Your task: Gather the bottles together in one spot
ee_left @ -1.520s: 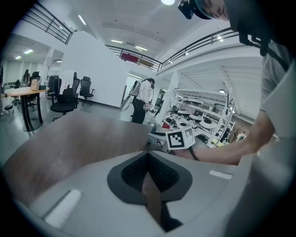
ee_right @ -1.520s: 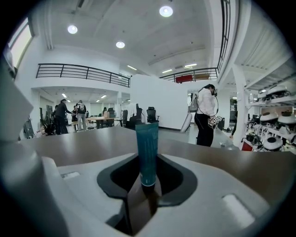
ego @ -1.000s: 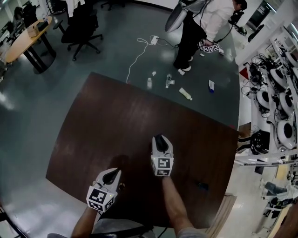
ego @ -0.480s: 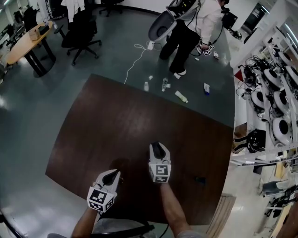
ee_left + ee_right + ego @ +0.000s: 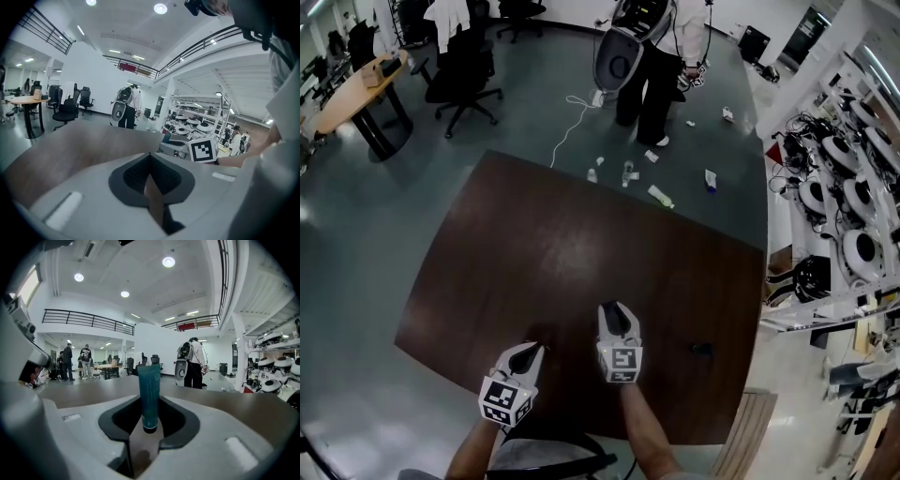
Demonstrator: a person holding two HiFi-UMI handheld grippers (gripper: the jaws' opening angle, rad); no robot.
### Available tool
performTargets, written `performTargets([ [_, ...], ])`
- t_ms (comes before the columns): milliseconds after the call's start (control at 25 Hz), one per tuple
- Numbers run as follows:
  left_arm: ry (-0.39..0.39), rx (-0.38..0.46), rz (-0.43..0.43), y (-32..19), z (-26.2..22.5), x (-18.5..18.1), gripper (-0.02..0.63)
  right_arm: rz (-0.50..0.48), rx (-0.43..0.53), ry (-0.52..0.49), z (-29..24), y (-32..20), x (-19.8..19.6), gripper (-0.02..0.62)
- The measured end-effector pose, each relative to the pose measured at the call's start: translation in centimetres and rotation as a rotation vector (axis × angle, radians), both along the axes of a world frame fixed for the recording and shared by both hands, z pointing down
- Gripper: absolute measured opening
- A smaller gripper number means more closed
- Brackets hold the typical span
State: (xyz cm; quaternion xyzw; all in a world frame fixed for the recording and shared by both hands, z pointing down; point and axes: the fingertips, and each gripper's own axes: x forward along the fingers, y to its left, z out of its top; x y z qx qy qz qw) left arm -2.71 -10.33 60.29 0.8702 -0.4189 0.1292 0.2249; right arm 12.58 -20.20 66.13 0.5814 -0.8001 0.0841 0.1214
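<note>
Left tongs (image 5: 150,159): pinched together, nothing in them.
Right tongs (image 5: 149,403): I held one teal tube (image 5: 149,387).
Floor (image 5: 487,122): about six small bottles (image 5: 628,172), past my table (image 5: 562,244).

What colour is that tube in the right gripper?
Teal, a dark blue-green. The tube shows best in the right gripper view.

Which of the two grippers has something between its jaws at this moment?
The right gripper. A teal tube is gripped between its jaws, with the dark cap end lowest. The left gripper has its jaws closed together with nothing between them.
</note>
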Motion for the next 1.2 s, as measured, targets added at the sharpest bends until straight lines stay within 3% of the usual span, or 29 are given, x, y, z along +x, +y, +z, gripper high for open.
performTargets([
  [600, -0.014, -0.002, -0.005, 4.3, 0.6, -2.0, 0.0, -0.081, -0.005, -0.015, 0.9, 7.2, -3.6, 0.11],
  [1200, -0.019, 0.005, 0.008, 6.5, 2.1, -2.5, 0.0, -0.216, -0.004, -0.02, 2.7, 10.8, -8.1, 0.11],
])
